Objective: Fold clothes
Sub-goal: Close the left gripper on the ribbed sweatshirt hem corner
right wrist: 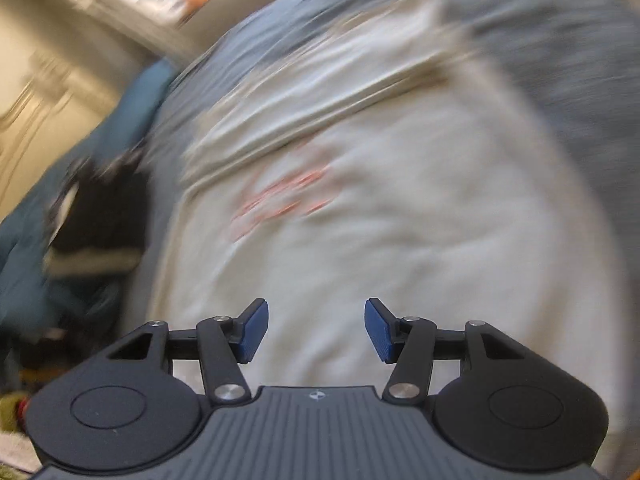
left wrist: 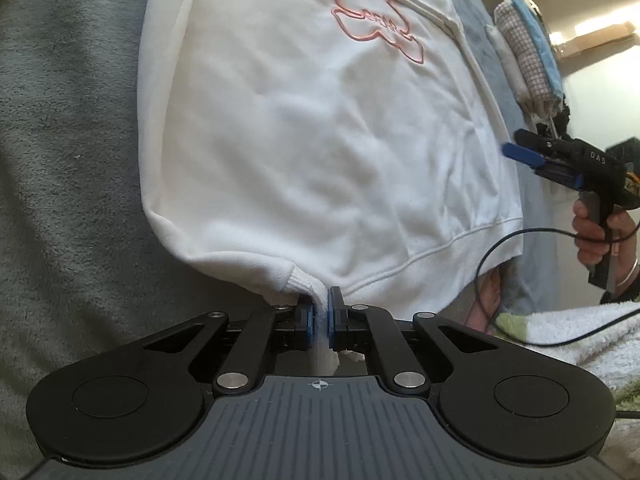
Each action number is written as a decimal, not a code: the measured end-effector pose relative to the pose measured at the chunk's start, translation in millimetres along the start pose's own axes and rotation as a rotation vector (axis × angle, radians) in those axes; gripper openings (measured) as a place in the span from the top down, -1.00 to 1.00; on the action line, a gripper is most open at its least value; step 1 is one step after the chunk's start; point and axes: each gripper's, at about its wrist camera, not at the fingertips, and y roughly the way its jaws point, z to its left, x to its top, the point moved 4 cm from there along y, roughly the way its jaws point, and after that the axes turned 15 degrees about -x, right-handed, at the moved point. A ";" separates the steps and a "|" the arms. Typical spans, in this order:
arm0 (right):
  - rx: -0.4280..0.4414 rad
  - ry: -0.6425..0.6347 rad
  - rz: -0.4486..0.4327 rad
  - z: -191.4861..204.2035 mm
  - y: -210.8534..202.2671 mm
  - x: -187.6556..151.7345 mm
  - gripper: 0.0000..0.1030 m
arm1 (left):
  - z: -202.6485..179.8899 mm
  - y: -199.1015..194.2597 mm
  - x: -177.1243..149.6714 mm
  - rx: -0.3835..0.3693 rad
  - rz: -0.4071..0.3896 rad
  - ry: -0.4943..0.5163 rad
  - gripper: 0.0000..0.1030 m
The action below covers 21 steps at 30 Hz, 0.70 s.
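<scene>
A white hoodie [left wrist: 304,128] with a pink outline logo [left wrist: 376,28] lies spread on a grey bed cover [left wrist: 68,128]. My left gripper [left wrist: 319,312] is shut on the ribbed cuff of its sleeve [left wrist: 300,282], which is folded along the hem at the near edge. My right gripper [right wrist: 316,330] is open and empty above the hoodie [right wrist: 400,208]; its view is motion-blurred. It also shows in the left wrist view [left wrist: 524,148], held in a hand to the right of the hoodie.
A stack of folded cloths [left wrist: 524,52] lies at the far right of the bed. A white and green towel [left wrist: 580,332] lies near right. A teal blanket [right wrist: 80,184] and a dark item [right wrist: 100,216] lie left of the hoodie.
</scene>
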 end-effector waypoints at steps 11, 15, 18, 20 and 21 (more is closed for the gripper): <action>-0.158 0.239 0.078 -139.1 -16.9 -30.6 -0.10 | 5.5 -0.7 -0.7 0.009 0.031 0.002 0.92; -0.092 0.266 0.149 -144.8 -11.7 -47.8 -0.10 | 3.2 -1.1 -1.0 0.027 0.049 0.019 0.92; -0.050 0.287 0.201 -146.3 -8.9 -60.8 -0.09 | 3.8 -0.3 -1.3 0.033 0.059 0.025 0.92; -0.034 0.288 0.219 -146.3 -10.6 -67.9 0.11 | 4.1 0.3 -1.4 0.037 0.066 0.029 0.92; -0.031 0.279 0.222 -145.7 -12.3 -70.9 0.18 | 4.3 0.6 -1.5 0.039 0.070 0.031 0.92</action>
